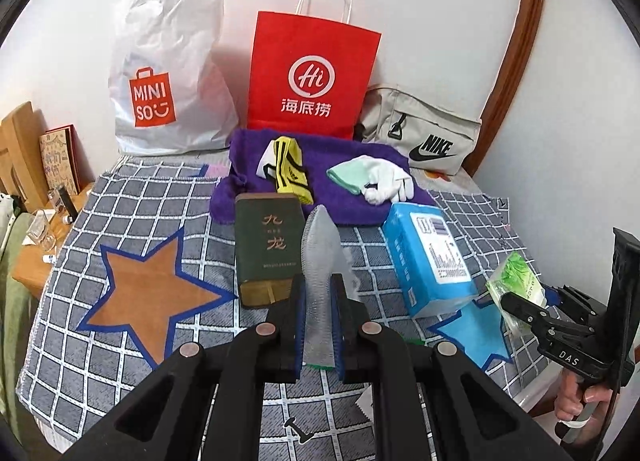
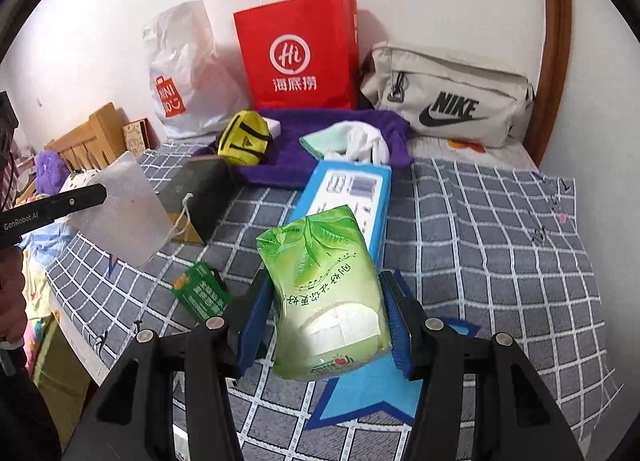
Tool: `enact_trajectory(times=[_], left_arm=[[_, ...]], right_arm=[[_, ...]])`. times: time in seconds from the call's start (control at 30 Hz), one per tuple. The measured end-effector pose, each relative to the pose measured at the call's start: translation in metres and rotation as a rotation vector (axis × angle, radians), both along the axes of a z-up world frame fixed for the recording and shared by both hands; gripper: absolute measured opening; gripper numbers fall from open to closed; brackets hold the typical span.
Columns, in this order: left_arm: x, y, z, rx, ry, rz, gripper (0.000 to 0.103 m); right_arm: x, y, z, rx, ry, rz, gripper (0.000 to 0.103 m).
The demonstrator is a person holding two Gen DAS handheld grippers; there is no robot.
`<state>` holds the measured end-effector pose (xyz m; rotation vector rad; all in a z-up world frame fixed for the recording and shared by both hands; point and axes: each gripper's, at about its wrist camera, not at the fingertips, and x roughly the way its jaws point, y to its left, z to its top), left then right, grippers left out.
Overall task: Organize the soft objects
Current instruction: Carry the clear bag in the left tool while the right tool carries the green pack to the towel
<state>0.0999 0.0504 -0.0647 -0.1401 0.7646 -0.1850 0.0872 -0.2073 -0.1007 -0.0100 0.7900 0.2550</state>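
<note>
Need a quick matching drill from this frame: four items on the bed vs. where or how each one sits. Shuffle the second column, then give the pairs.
Things:
1. green tissue pack
2. clear bubble pouch
3. yellow sock
4. red paper bag

States:
A. standing against the wall
B. lying on the purple towel
C. clamped in the left gripper
D. clamped in the right gripper

Pairs: 1-D, 2-C, 3-B, 4-A
</note>
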Motion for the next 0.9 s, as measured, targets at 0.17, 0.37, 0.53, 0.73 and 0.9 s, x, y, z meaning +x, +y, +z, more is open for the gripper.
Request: enact_trajectory(times=[0.17,0.37,0.53,0.73,0.9], left_arm=[[0.007,-0.002,0.008,0.001,-0.009,0.001,0.011],[0.019,-0.005,0.016,0.007,-0.016,0.012,0.011],[0.037,-0.01,0.02,0.018,-0.013,0.014,0.011],[0.064,-0.014,0.025,0.026,-0.011,0.021,0.011],[0.091,-0.015,0.023,0.023,0.003,0.025,0.011]], right_arm=[[0.007,0.003,0.009,0.002,-0.014,0.014,0.053],[0.022,0.005,0.021,0.015,-0.028,0.028,0.053],[0.045,0.004,0.032,0.028,-0.037,0.037,0.053],[0.079,0.006,0.041,0.033,-0.042,0.047,0.053],[0.107,0.007,0.043,0.05,-0.04,0.045,0.053]])
